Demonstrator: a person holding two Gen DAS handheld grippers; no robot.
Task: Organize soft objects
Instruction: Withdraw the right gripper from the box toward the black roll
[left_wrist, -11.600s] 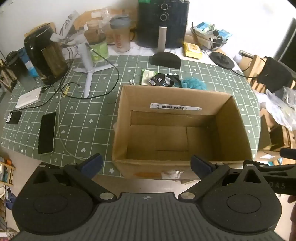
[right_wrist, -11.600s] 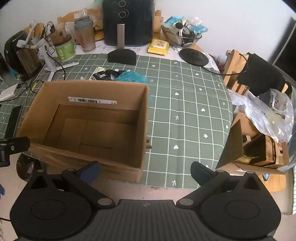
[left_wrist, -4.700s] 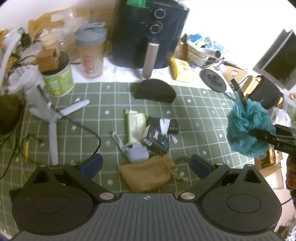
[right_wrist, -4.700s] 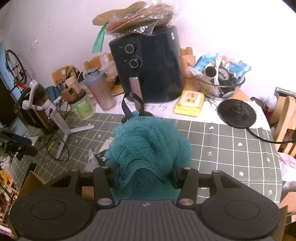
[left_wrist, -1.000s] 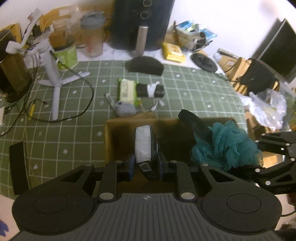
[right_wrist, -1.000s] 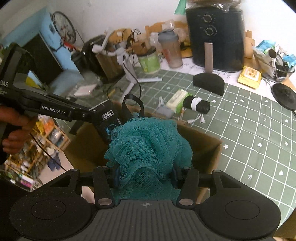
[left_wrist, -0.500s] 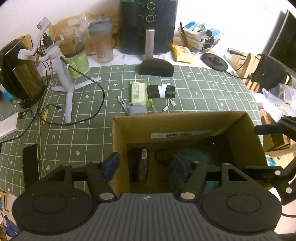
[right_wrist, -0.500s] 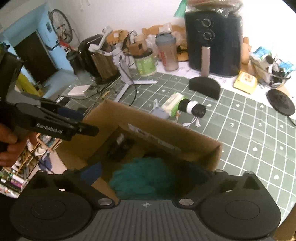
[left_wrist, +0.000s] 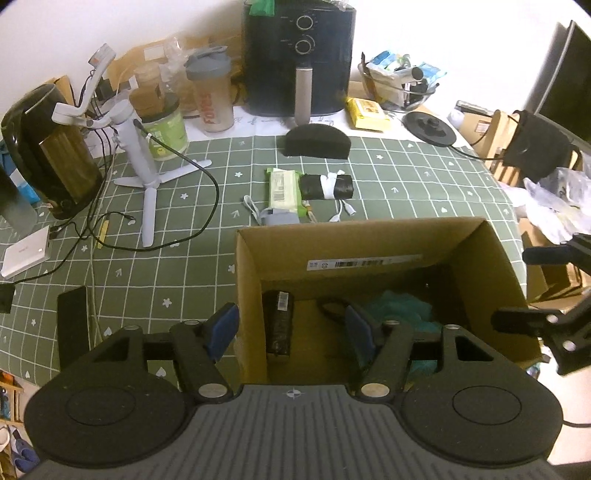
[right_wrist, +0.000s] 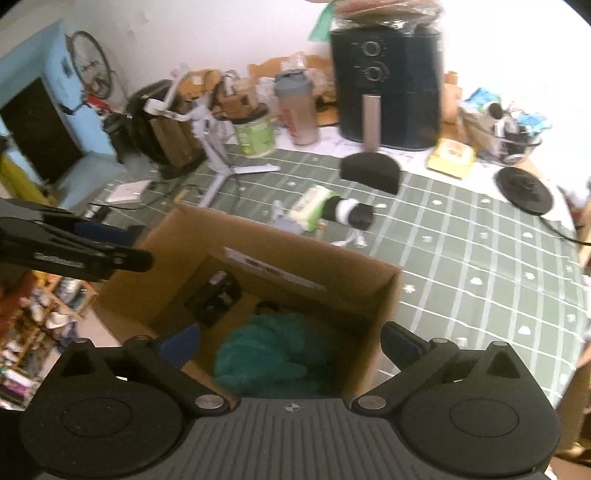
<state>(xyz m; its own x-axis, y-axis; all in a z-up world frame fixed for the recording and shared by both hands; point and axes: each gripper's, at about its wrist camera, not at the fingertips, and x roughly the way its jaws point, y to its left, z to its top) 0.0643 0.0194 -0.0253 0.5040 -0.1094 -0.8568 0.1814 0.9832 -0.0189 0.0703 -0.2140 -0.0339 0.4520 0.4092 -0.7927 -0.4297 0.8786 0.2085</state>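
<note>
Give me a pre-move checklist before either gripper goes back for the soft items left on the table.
1. Left gripper empty, open: ok.
2. Right gripper empty, open wide: ok.
3. Teal bath pouf lying inside cardboard box: ok.
4. Dark packet on the box floor, left side: ok.
5. Wet wipes pack and black roll on the table beyond the box: ok.
6. Earphone cable clear of those items: cannot tell.

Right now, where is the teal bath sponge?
In both wrist views the teal bath sponge lies inside the cardboard box, on its floor, right of the dark packet.
</note>
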